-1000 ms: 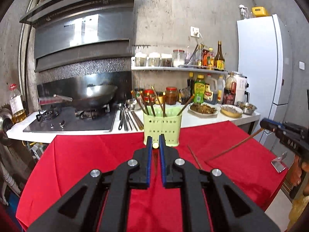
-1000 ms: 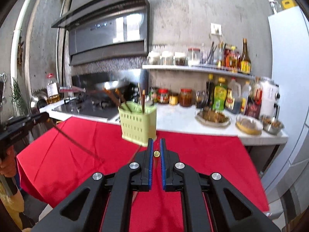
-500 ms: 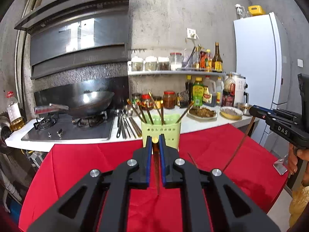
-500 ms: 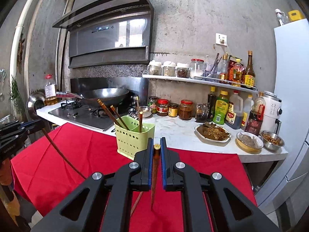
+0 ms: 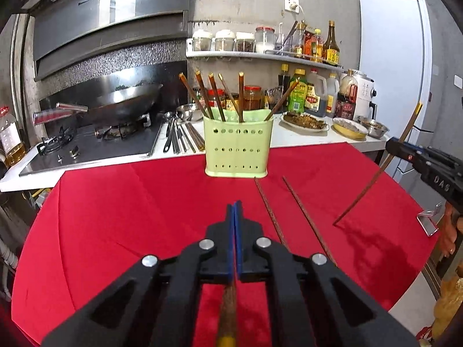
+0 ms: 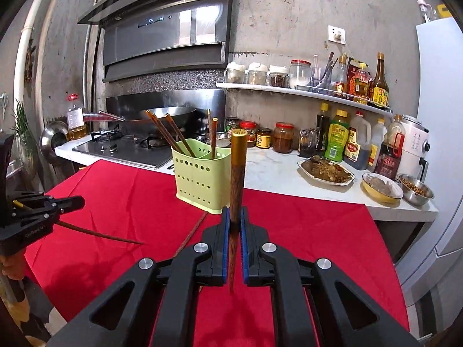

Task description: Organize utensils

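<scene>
Bright, sharp; edges perhaps fisheye-warped

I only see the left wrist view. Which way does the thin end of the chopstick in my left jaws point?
Observer: From the right wrist view, the left gripper holds the chopstick thin end forward, slanting down over the red cloth.
Operator: Is the holder one open bin inside?
Observer: No. The green holder has a divider inside, making two compartments.
</scene>
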The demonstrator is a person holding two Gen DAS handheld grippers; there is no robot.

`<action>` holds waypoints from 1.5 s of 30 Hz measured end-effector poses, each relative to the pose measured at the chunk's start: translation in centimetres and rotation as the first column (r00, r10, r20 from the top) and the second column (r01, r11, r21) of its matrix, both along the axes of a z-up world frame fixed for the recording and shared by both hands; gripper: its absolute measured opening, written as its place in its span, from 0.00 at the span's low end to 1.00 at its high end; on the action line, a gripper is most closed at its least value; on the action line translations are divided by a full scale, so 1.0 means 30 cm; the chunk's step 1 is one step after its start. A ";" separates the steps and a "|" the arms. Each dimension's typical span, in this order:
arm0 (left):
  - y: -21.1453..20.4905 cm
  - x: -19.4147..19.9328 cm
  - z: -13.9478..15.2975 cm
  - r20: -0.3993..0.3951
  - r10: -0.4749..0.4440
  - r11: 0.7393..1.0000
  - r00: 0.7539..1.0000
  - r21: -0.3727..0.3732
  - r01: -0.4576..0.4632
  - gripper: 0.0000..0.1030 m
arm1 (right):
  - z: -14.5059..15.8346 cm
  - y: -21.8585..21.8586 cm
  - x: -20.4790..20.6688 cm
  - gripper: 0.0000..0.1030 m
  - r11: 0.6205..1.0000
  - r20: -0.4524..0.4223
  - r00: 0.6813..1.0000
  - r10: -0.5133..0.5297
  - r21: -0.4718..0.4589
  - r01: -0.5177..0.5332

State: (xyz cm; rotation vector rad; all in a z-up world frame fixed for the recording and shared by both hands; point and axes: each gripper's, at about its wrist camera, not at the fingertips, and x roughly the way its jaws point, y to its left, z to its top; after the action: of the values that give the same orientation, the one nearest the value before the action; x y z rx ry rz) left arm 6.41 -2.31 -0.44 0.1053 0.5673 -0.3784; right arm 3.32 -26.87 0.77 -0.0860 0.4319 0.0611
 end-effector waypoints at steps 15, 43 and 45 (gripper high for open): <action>-0.059 0.092 -0.060 -0.005 0.012 0.999 1.000 0.041 -0.011 0.01 | -0.020 0.034 -0.028 0.07 0.999 0.039 0.999 0.001 -0.047 0.001; 0.153 -0.123 -0.254 -0.212 0.099 0.989 0.972 0.125 -0.073 0.23 | -0.034 0.082 -0.082 0.07 0.995 0.040 0.999 0.031 -0.097 -0.027; 0.175 -0.128 -0.289 -0.242 0.112 0.990 0.964 0.114 -0.086 0.23 | -0.035 0.083 -0.081 0.07 0.995 0.041 0.999 0.029 -0.098 -0.025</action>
State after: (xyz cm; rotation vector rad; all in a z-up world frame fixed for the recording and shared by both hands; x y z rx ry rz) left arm 2.58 2.95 -9.11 0.1290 0.8370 -0.2655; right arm 0.89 -24.39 -0.27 -0.1890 0.3909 0.0649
